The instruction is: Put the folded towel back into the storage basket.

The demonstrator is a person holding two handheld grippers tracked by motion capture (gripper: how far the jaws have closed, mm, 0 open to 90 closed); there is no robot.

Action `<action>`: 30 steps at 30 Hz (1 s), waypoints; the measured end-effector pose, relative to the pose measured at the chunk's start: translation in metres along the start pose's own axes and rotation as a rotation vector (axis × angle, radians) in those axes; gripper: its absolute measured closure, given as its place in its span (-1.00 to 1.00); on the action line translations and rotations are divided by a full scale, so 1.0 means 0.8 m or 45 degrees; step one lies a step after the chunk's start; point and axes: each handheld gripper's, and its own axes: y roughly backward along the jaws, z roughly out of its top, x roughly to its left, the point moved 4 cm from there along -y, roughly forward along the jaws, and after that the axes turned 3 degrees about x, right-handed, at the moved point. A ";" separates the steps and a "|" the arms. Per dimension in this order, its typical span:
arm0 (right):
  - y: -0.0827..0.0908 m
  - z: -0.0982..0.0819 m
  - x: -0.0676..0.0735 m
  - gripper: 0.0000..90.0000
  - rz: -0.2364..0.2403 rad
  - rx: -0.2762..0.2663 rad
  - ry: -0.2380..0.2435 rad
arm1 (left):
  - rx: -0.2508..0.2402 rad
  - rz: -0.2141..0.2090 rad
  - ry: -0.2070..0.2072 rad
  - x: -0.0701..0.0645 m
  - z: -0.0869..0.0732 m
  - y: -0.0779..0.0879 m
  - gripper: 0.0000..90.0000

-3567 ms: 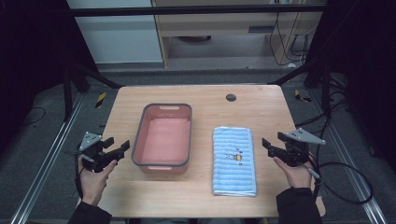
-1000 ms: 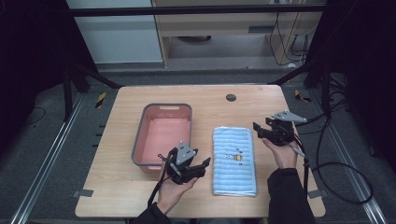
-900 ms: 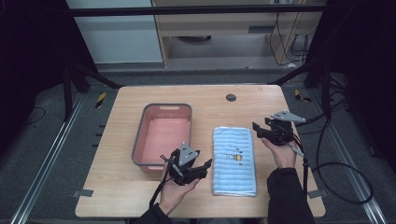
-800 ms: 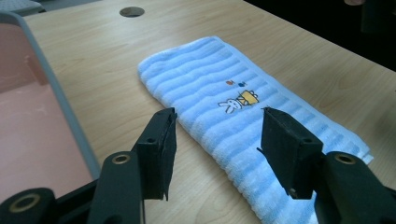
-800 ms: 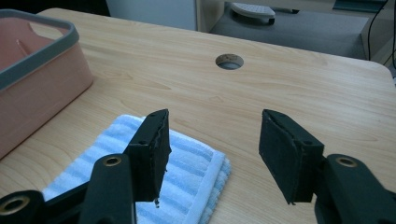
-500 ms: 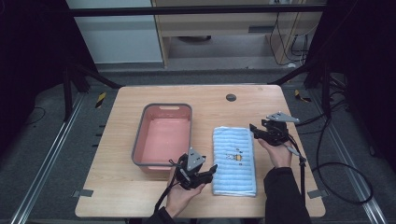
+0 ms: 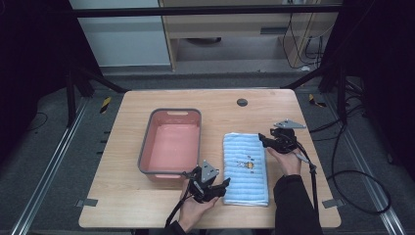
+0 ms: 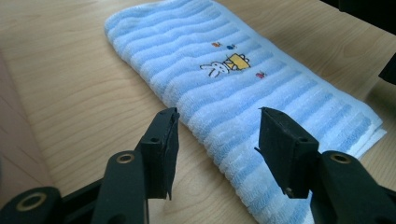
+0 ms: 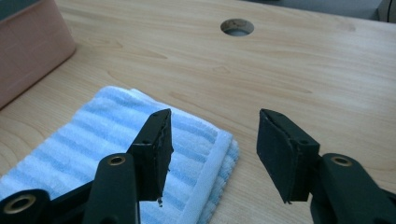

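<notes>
Listing our folded blue striped towel [image 7: 245, 168] lying right of the pink basin [image 7: 171, 145]: soft, light, floppy; we judge corner edges best, left gripper [image 8: 215, 135] and right gripper [image 9: 212, 140] gaping empty.

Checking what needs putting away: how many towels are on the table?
1. A folded blue striped towel lies flat on the wooden table, to the right of the pink plastic bin. The bin looks empty, though another could be folded inside this one.
</notes>
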 end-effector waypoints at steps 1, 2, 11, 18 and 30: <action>-0.007 -0.004 0.000 0.02 -0.001 0.017 0.004 | 0.006 0.001 0.004 -0.001 -0.002 -0.003 0.06; -0.008 -0.006 0.000 0.02 0.004 0.021 0.001 | 0.011 0.000 0.011 -0.001 -0.004 -0.005 0.07; -0.027 -0.021 -0.002 0.04 -0.001 0.104 0.005 | 0.036 -0.001 0.032 -0.001 -0.016 -0.018 0.13; -0.036 -0.027 0.001 0.09 0.010 0.140 0.023 | 0.070 -0.005 0.031 -0.006 -0.024 -0.028 0.19; -0.049 -0.043 0.000 0.21 0.014 0.203 -0.001 | 0.091 -0.001 0.056 -0.005 -0.031 -0.035 0.30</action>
